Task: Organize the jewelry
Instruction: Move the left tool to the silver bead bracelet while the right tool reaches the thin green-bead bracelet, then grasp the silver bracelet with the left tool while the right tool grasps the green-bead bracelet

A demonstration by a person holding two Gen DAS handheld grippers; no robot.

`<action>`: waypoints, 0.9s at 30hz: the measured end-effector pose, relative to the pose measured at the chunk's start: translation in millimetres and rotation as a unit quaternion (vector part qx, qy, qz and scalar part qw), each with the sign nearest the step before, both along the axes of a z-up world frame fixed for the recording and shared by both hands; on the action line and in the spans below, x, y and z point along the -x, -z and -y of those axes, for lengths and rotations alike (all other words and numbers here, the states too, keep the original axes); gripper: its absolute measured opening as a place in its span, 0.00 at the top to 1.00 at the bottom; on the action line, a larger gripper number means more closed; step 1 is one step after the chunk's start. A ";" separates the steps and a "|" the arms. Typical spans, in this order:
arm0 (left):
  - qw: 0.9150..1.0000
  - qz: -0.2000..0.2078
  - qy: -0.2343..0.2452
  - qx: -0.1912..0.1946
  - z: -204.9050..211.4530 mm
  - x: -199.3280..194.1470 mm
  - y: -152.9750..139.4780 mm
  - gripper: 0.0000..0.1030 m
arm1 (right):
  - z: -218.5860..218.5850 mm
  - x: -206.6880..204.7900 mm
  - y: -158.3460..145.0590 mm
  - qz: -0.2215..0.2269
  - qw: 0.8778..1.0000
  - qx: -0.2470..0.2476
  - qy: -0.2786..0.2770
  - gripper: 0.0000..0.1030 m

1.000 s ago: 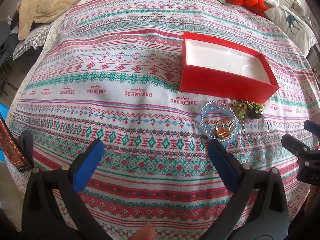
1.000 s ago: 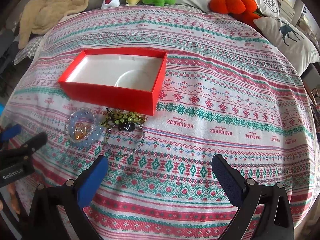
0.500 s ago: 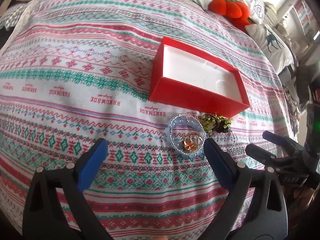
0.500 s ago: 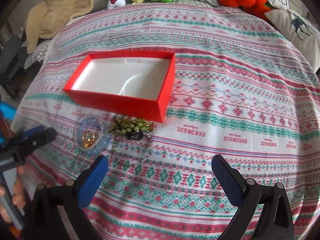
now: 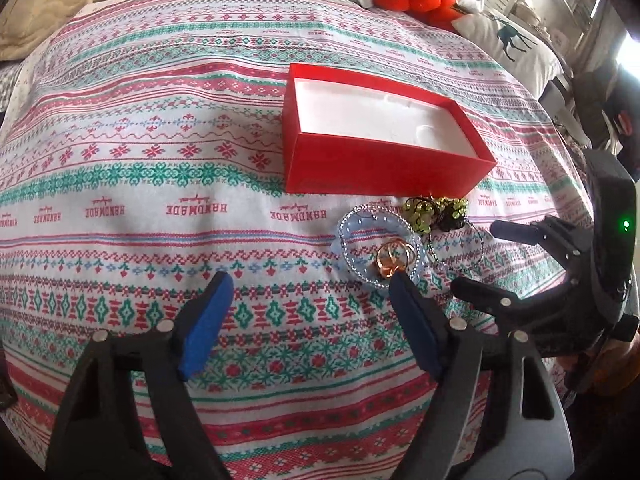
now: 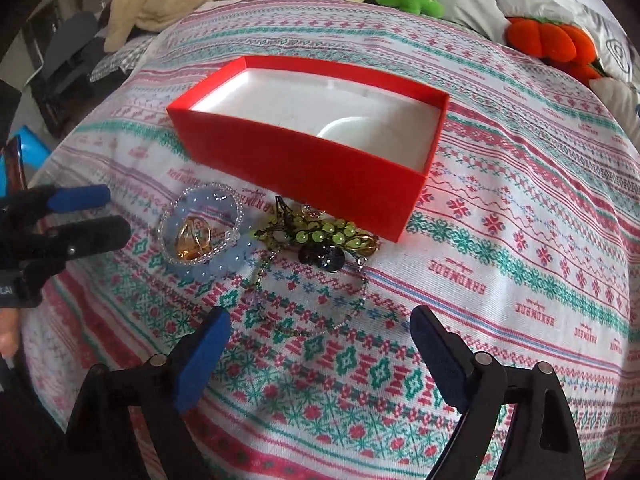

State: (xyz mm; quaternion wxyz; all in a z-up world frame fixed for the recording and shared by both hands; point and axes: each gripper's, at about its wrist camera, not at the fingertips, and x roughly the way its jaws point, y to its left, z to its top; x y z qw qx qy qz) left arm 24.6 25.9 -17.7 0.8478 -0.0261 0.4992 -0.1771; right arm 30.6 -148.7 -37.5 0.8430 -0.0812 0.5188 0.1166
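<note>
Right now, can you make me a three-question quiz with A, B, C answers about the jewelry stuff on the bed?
1. Where does the jewelry lie?
A. inside the box
B. on the bedspread beside the box
C. on a pillow

2. What colour is the box outside?
A. red
B. blue
C. green

3. What is in the box?
A. a necklace
B. two rings
C. nothing

Answers: B, the pile sits on the bedspread against the box's near wall; A, its walls are red; C, only white lining shows.

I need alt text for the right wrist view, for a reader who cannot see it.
Jewelry pile lies on a patterned bedspread before an empty red box. The right gripper, jaws closing with nothing between them, hovers over it; the left gripper approaches beside it.
</note>
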 end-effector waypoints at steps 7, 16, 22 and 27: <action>0.999 0.014 0.031 -0.007 9.3 -0.7 -1.5 0.22 | -10.6 -12.9 10.4 0.012 1.000 0.021 -0.003 0.27; 0.996 0.018 0.078 -0.031 37.5 -5.0 6.6 0.22 | -7.7 -8.6 3.4 0.012 1.000 0.022 -0.011 0.45; 0.995 0.017 0.092 -0.036 46.5 -6.5 13.5 0.22 | 2.5 6.4 -3.2 0.000 1.000 0.017 -0.012 0.45; 0.994 0.021 0.103 -0.040 58.6 -10.5 16.6 0.22 | 11.6 15.7 -8.4 -0.008 1.000 0.009 -0.005 0.45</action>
